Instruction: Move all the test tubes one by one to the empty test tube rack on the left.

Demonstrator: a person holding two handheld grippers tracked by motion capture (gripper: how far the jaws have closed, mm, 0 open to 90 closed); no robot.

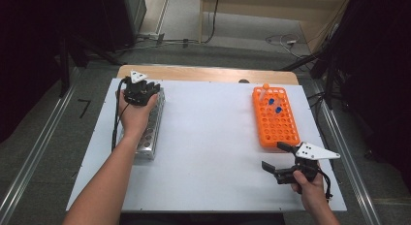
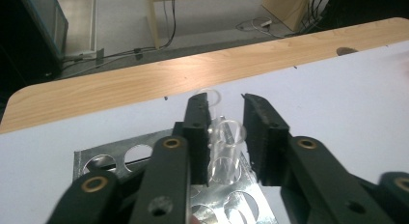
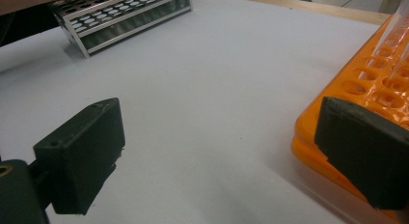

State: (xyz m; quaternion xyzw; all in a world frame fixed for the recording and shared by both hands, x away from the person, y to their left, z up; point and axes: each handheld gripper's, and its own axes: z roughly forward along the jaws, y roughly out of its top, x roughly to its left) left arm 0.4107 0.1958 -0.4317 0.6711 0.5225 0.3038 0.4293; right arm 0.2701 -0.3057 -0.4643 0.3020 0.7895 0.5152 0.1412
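Observation:
My left gripper (image 1: 140, 92) hangs over the far end of a metal tube rack (image 1: 151, 133). In the left gripper view its jaws (image 2: 226, 105) straddle a clear, uncapped tube (image 2: 225, 137) standing in the rack (image 2: 108, 159). The left pad lies close against the glass and a slim gap shows at the right pad, so the gripper is open. My right gripper (image 1: 274, 155) rests low at the near right, jaws wide open and empty (image 3: 219, 113), just beside the near end of an orange rack (image 1: 278, 123).
The orange rack (image 3: 381, 74) holds a few tubes at its far end, two with blue caps (image 1: 275, 105) and one with an orange cap (image 1: 265, 86). The metal rack (image 3: 120, 16) lies far across the white tabletop (image 1: 208, 137). A wooden edge (image 2: 144, 79) runs behind.

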